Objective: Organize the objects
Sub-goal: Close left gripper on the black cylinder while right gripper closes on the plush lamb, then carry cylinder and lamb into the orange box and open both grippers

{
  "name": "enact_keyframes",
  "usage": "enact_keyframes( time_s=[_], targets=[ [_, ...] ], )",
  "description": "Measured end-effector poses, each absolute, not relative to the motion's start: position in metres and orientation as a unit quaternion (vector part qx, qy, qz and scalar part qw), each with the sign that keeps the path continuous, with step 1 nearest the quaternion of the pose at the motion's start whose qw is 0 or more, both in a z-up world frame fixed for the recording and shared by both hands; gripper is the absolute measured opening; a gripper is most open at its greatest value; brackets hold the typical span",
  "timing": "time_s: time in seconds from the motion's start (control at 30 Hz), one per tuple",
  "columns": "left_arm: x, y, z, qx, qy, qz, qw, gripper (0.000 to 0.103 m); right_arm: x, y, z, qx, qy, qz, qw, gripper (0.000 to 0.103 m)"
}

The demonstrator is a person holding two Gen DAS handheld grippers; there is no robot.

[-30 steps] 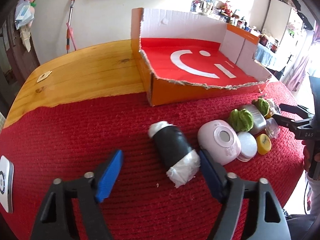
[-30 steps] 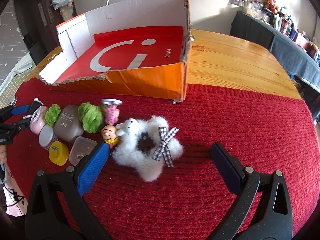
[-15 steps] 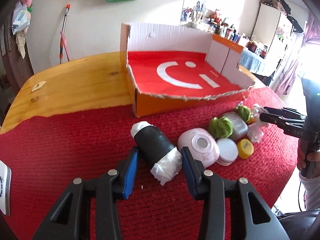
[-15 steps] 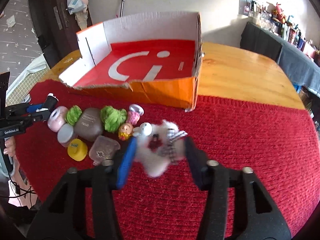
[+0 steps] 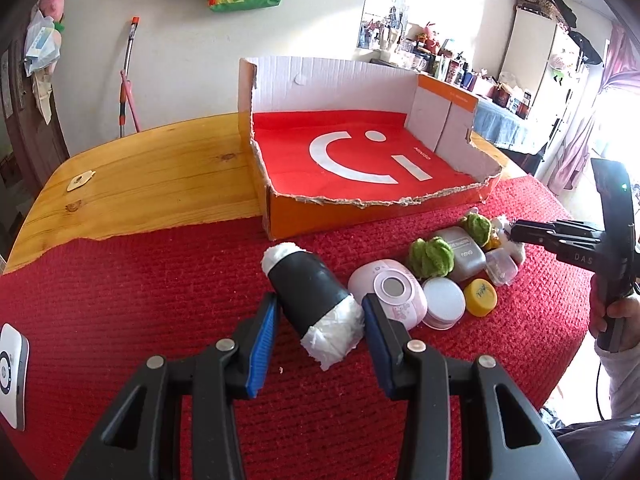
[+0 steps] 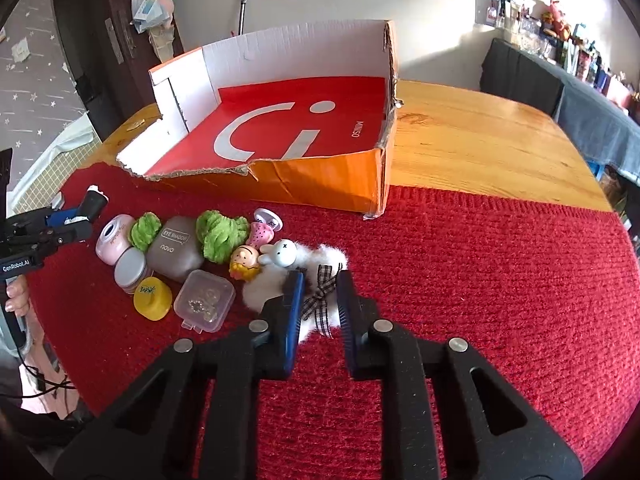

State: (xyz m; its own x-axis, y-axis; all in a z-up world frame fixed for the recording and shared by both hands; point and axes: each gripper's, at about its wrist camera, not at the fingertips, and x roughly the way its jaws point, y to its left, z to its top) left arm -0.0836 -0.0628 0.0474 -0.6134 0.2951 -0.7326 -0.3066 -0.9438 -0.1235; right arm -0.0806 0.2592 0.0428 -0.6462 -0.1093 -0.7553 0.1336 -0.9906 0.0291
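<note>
The black roll [image 5: 308, 292] with white wrapped ends lies on the red mat [image 5: 120, 280], pinched between the left gripper [image 5: 318, 334] fingers. The right gripper [image 6: 320, 304], its fingers just closing, squeezes the fluffy white toy [image 6: 276, 280] beside the small clutter near the orange box [image 6: 320, 176] on the counter [image 6: 480, 140].

Black jaws, blue pads [image 5: 262, 350] (possibly ribbed).

Bare red cloth [image 6: 500, 280] right of trinket cluster [image 6: 176, 248]
</note>
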Motion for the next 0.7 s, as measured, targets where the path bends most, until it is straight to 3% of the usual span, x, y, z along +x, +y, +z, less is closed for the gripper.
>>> enact_keyframes(
  time_s=[0.23, 0.3, 0.33, 0.37, 0.4, 0.43, 0.6, 0.7],
  targets=[
    [-0.083, -0.062, 0.044, -0.411, 0.004, 0.896, 0.171, 0.044, -0.077, 0.256, 0.045, 0.41, 0.025, -0.909, 0.072, 0.018],
    [-0.084, -0.063, 0.041, -0.416, 0.002, 0.894, 0.169, 0.044, -0.076, 0.253, 0.045, 0.411, 0.039, -0.908, 0.069, 0.025],
    [-0.084, -0.064, 0.039, -0.418, 0.001, 0.893, 0.167, 0.045, -0.076, 0.251, 0.045, 0.412, 0.045, -0.907, 0.071, 0.039],
    [-0.084, -0.065, 0.037, -0.42, 0.0, 0.892, 0.165, 0.045, -0.074, 0.25, 0.045, 0.411, 0.047, -0.907, 0.074, 0.071],
    [-0.084, -0.066, 0.035, -0.422, 0.0, 0.892, 0.163, 0.045, -0.072, 0.249, 0.045, 0.408, 0.05, -0.908, 0.076, 0.086],
    [-0.084, -0.068, 0.033, -0.425, -0.001, 0.891, 0.16, 0.045, -0.07, 0.247, 0.046, 0.401, 0.057, -0.911, 0.081, 0.092],
    [-0.085, -0.073, 0.025, -0.433, -0.006, 0.888, 0.155, 0.048, -0.071, 0.242, 0.045, 0.405, 0.087, -0.907, 0.08, 0.092],
    [-0.086, -0.073, 0.025, -0.433, -0.01, 0.887, 0.158, 0.06, -0.079, 0.243, 0.039, 0.422, 0.096, -0.898, 0.075, 0.091]
  ],
)
